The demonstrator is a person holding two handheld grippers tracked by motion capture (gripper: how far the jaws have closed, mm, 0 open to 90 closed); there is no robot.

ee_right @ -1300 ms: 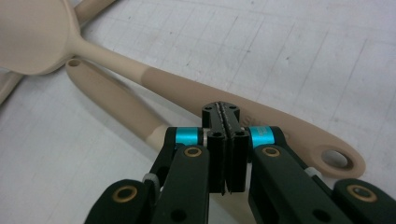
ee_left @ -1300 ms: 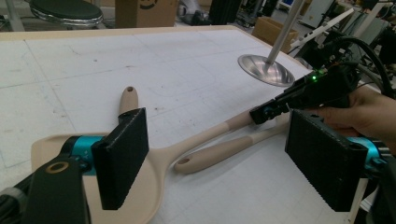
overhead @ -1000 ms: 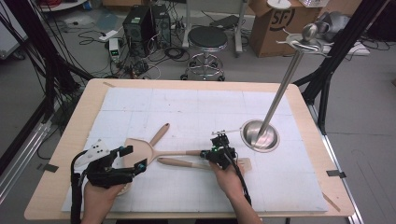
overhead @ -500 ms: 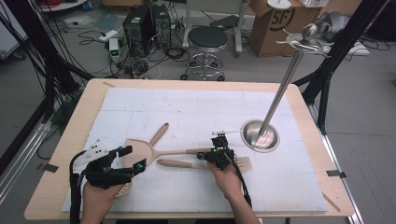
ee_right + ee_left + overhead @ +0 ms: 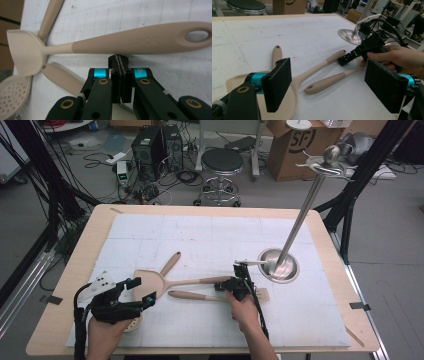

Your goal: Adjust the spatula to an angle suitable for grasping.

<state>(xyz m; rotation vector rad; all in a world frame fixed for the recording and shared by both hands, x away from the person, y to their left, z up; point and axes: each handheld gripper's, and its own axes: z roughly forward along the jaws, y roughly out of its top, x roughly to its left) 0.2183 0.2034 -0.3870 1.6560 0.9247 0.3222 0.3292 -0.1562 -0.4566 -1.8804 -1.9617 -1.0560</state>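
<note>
Not much has shifted in the last second; the right gripper (image 5: 234,284) has nudged a touch toward the turner handle (image 5: 140,42), and its jaws are pressed together with nothing between them, tips right against the handle's near side, so it's touching rather than gripping. The left gripper (image 5: 329,85) has barely moved, jaws wide apart, hovering above the spatula blade (image 5: 287,105); a second spatula (image 5: 329,81) lies between the two tools. My guess is the right one has to open up before any pickup happens; the metal stand (image 5: 278,265) sits just beyond it.
</note>
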